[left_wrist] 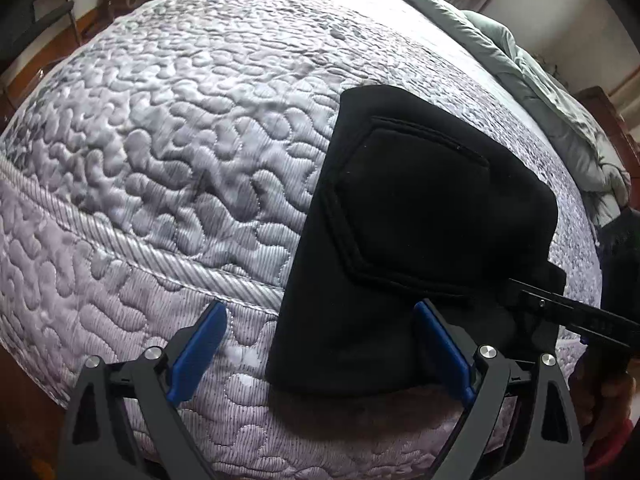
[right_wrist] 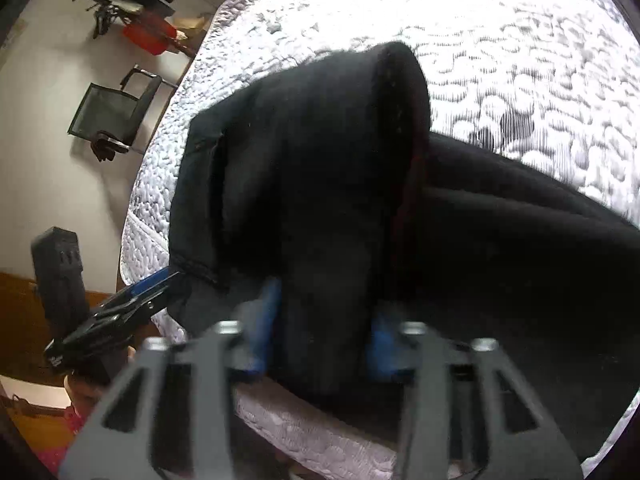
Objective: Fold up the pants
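Note:
Black pants (left_wrist: 420,216) lie folded on a quilted grey mattress (left_wrist: 160,152), a back pocket facing up, near the bed's front edge. My left gripper (left_wrist: 320,344) is open, its blue pads (left_wrist: 198,348) spread just before the pants' near left corner, the right pad over the cloth. My right gripper (right_wrist: 324,332) is shut on a bunched fold of the pants (right_wrist: 320,184), held just above the bed edge. In the left wrist view the right gripper (left_wrist: 568,312) enters from the right at the pants' edge. In the right wrist view the left gripper (right_wrist: 132,300) shows at the left.
A grey duvet (left_wrist: 552,92) is heaped along the far right of the bed. Beyond the bed's left side stand a black mesh chair (right_wrist: 112,112), a coat rack with red and dark items (right_wrist: 136,12) and a dark upright object (right_wrist: 60,276) on the floor.

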